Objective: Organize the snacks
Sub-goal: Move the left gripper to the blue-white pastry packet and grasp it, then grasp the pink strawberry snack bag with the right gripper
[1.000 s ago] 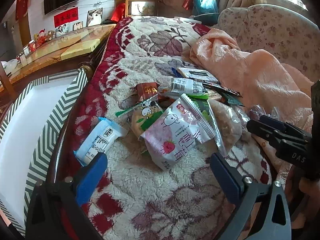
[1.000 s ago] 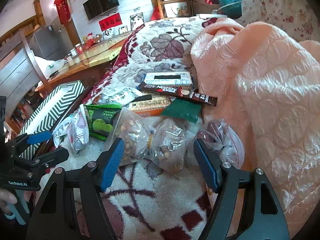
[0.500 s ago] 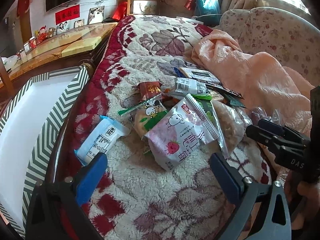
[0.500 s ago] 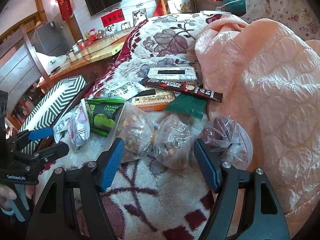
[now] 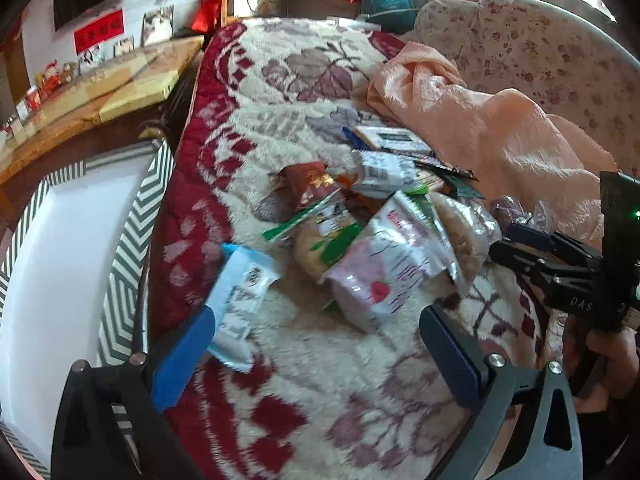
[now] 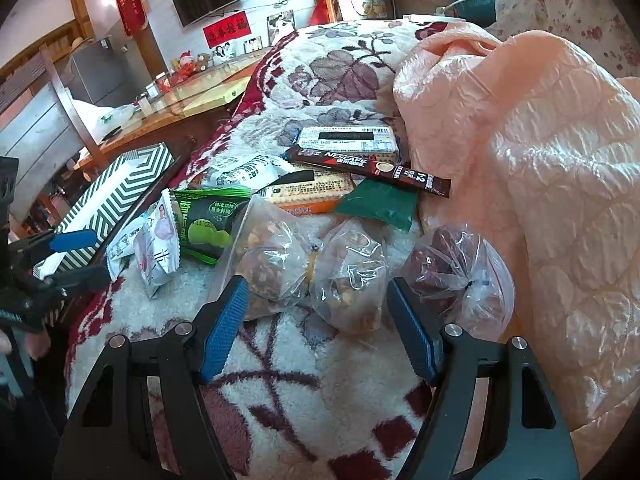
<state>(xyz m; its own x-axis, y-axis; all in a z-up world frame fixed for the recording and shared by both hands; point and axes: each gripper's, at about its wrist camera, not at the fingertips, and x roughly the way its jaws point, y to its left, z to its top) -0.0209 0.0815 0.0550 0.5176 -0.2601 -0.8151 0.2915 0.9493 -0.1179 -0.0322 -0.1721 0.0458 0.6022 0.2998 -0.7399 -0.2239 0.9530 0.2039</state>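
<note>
My left gripper (image 5: 316, 344) gapes wide and empty, near the blue packet (image 5: 240, 300). My right gripper (image 6: 320, 328) gapes empty too, just short of the nut bags (image 6: 308, 268) on the blanket (image 6: 280, 360).

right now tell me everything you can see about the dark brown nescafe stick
The dark brown Nescafe coffee stick sachet is a long, narrow, glossy foil packet with white lettering, a red accent and a small coffee-cup picture. It looks sealed and flat, and lies diagonally across the snack pile on the floral plush blanket. It overlaps the white barcoded packet behind it and the orange-edged biscuit pack; its right end reaches the peach quilt. Neither pair of tongs touches it.
</note>
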